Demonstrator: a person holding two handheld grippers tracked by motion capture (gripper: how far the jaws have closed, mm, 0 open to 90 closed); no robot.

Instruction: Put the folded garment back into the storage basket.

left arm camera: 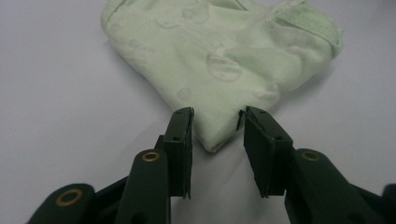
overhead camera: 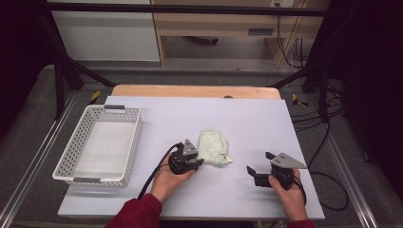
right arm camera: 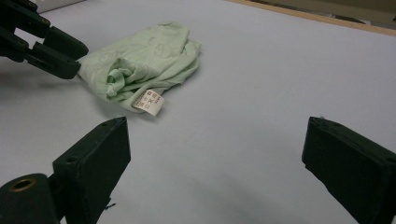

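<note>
A crumpled light green garment (overhead camera: 213,147) with a white label (right arm camera: 150,102) lies mid-table on the pale sheet (overhead camera: 247,118). My left gripper (overhead camera: 198,162) is at the garment's near-left corner. In the left gripper view it (left arm camera: 215,119) is open, and a pointed corner of the green cloth (left arm camera: 219,70) lies between the two jaws, unpinched. My right gripper (overhead camera: 259,162) hovers to the right of the garment, apart from it. Its jaws (right arm camera: 217,133) stand wide open with only bare sheet between them. The right gripper view has the garment (right arm camera: 144,60) at upper left, with the left gripper (right arm camera: 51,51) at its edge.
A white perforated basket (overhead camera: 130,142) stands empty at the table's left side. A wooden table edge (overhead camera: 195,90) runs along the back. Black frame posts and cables flank the table on both sides.
</note>
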